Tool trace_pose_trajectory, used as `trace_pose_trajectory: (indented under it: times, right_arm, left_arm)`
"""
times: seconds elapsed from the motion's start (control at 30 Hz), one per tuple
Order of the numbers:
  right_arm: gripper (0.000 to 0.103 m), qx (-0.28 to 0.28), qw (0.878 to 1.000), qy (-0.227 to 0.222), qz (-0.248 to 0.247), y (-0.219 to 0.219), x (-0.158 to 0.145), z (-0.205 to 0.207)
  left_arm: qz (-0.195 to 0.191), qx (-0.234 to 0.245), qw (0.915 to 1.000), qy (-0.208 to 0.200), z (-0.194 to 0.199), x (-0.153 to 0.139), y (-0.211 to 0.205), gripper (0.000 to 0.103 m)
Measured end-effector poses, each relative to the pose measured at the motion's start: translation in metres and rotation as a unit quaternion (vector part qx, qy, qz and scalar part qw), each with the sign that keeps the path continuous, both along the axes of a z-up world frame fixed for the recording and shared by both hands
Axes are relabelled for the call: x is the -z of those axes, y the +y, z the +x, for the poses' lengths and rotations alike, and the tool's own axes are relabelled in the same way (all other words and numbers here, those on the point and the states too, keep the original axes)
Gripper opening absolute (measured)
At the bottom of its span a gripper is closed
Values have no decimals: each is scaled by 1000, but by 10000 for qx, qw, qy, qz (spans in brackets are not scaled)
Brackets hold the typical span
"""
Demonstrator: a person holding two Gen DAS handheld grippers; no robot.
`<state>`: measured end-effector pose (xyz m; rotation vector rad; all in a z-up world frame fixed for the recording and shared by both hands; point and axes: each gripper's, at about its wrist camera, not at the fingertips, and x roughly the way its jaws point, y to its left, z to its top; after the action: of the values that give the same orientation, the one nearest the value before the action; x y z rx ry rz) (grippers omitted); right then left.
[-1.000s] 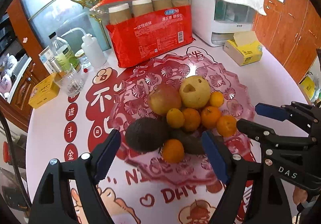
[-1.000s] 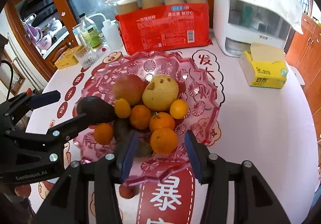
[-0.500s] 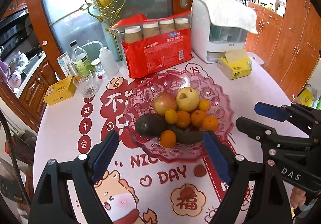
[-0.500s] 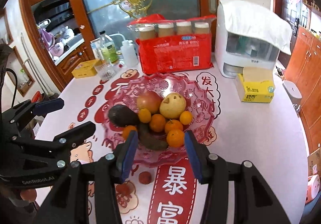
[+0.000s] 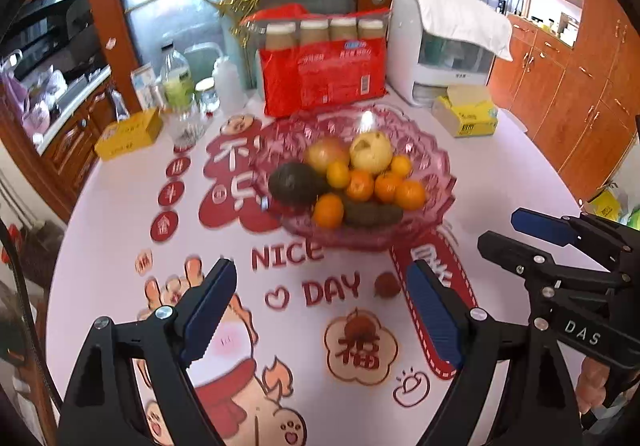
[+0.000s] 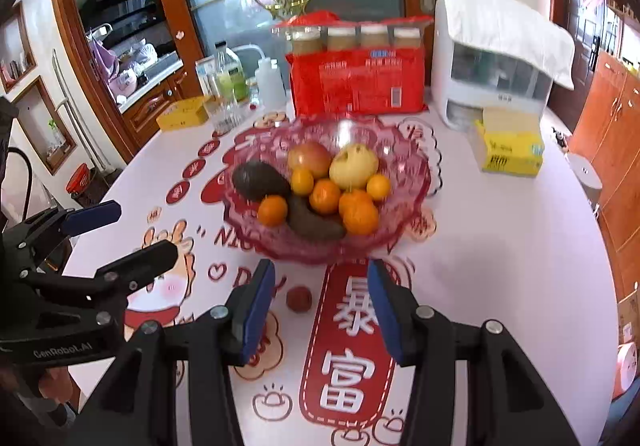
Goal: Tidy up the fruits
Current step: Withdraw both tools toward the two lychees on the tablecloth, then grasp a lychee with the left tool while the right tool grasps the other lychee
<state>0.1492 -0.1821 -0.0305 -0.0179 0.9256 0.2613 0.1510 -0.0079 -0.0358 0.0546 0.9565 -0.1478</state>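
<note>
A pink glass bowl (image 5: 436, 162) (image 6: 404, 150) in the table's middle holds an apple (image 6: 309, 158), a yellow pear (image 6: 353, 166), a dark avocado (image 6: 258, 180), several small oranges (image 6: 358, 214) and a dark green fruit (image 6: 312, 224). One small reddish-brown fruit (image 5: 386, 285) (image 6: 299, 299) lies on the tablecloth in front of the bowl. My left gripper (image 5: 320, 310) hangs open above the cloth, well short of the bowl, nothing between its pads. My right gripper (image 6: 322, 298) is open, narrower, with the small fruit lying on the cloth below its gap, untouched.
Behind the bowl stand a red pack of paper cups (image 6: 356, 82), a white appliance (image 6: 492, 62) under a cloth, a yellow tissue pack (image 6: 510, 150), bottles (image 6: 230, 78), a glass and a yellow box (image 6: 182, 118). The round table's edge curves at left and right.
Both grippers have drawn back and up from the bowl, which now looks smaller and farther. The small fruit on the cloth has come into view. The left jaws stand slightly wider.
</note>
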Motion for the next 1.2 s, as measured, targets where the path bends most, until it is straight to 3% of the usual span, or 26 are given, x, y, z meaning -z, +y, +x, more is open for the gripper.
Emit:
trace_pose_trajectory:
  times: [0.37,0.6,0.87,1.0,1.2]
  right_arm:
    - [49,111,9991,398,-111,-1,53,-12]
    - [49,163,9979,630,-58,-1,79,-10]
    - [49,196,9963,837,-46,4,100,-1]
    - [49,193,9958,891,-25,6,108,5]
    - [49,147,9948,1010,26,15,120,15]
  left_arm:
    - [-24,-80,9981,608,-20,79,-2,86]
    - [-320,2,9957,865,-13,113,-9,82]
    - [-598,131,9920,1107,0,136,-20,56]
    - [-742,240,9898,1193,7,144,-22,33]
    - [-883,340,9887,1159,11,148,-17,30]
